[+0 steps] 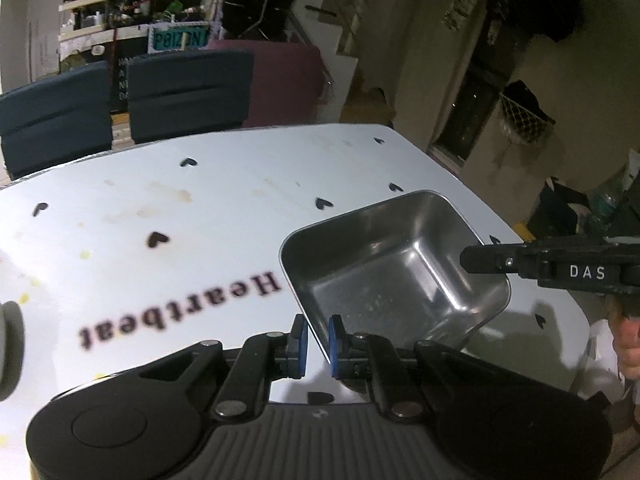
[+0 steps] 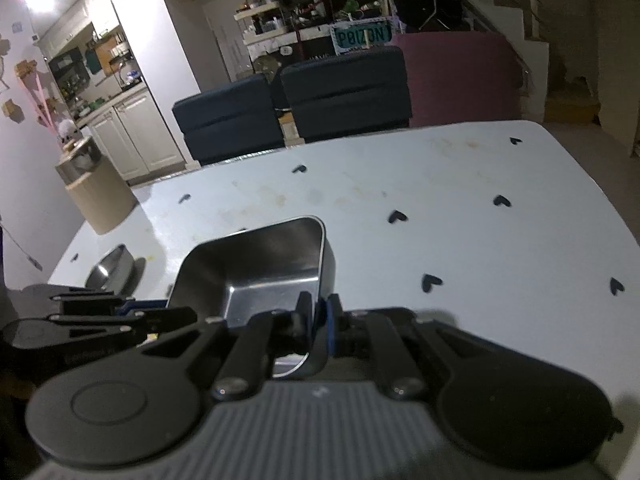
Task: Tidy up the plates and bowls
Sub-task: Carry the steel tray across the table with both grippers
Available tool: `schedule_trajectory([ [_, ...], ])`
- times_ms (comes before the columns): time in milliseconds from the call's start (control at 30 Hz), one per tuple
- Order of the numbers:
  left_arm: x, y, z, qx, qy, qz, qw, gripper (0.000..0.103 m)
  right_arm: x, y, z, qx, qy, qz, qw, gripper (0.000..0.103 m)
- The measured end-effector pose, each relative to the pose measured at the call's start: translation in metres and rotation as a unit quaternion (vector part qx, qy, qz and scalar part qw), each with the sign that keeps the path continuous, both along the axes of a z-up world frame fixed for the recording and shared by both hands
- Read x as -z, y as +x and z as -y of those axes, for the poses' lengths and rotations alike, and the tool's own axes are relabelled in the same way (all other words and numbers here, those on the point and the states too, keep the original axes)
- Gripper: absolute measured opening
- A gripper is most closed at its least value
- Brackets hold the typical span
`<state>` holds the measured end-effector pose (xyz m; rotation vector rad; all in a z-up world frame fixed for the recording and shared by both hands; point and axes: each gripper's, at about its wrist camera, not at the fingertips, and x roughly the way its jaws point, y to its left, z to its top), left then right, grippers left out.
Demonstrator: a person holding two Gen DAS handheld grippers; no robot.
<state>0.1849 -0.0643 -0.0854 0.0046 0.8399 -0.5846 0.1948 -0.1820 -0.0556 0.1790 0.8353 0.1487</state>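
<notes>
A square steel bowl [image 1: 394,276] is held tilted above the white table [image 1: 200,184]. My left gripper [image 1: 318,340] is shut on its near wall. My right gripper [image 2: 319,318] is shut on the opposite wall of the same bowl [image 2: 260,268], and its black body shows at the right of the left wrist view [image 1: 560,268]. A round steel bowl [image 2: 110,268] sits on the table to the left in the right wrist view; its rim edge shows at the far left of the left wrist view [image 1: 10,344].
The tablecloth [image 2: 460,208] is white with black hearts and the word "Heartbeat" [image 1: 180,308]. Two dark chairs [image 2: 292,100] stand at the far edge. A cardboard box with a steel pot [image 2: 92,184] stands beyond the left corner.
</notes>
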Motion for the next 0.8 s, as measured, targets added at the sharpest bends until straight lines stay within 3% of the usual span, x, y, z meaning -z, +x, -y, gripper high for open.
schedule_trajectory([
  [500, 0.030, 0.005, 0.035, 0.034, 0.021, -0.038, 0.9985, 0.013, 0.005, -0.004, 0.004, 0.019, -0.029, -0.004, 0.999, 0.012],
  [800, 0.037, 0.007, 0.034, 0.030, 0.030, -0.048, 0.9979, 0.014, 0.009, -0.004, 0.003, 0.008, -0.045, -0.009, 0.999, 0.012],
])
